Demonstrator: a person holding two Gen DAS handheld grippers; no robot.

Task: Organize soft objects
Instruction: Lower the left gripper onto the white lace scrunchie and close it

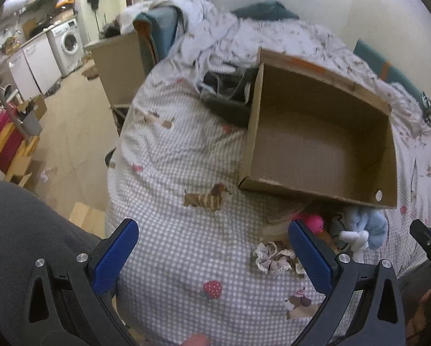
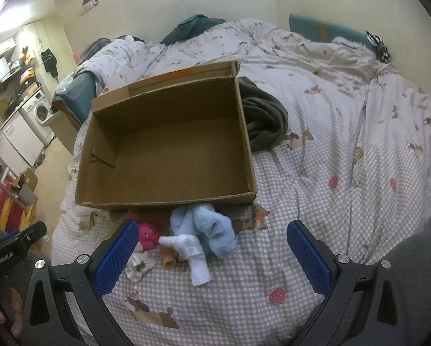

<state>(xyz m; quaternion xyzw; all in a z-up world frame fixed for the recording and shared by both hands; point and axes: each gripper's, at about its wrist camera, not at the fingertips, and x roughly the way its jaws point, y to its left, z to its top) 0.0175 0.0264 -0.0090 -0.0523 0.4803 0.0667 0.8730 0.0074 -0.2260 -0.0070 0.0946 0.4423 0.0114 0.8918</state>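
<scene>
An empty cardboard box [image 2: 163,155] lies open on the checked bed cover; in the left wrist view the same box [image 1: 319,150] sits to the upper right. Just in front of it is a small heap: a fluffy light-blue toy [image 2: 212,227], a white sock [image 2: 192,256], a pink plush [image 2: 147,235], a lacy scrunchie [image 2: 139,265] and a tan piece [image 2: 169,258]. My right gripper [image 2: 212,248] hovers open over this heap, holding nothing. My left gripper [image 1: 212,248] is open above bare cover, with the blue toy [image 1: 368,227], pink plush [image 1: 310,222] and scrunchie [image 1: 273,259] by its right finger.
A dark grey garment [image 2: 264,118] lies beside the box's right wall. Rumpled bedding and teal pillows [image 2: 325,30] fill the far side. The bed's left edge drops to a floor with cartons, a washing machine [image 1: 68,41] and cabinets. A grey sleeve [image 1: 28,230] sits lower left.
</scene>
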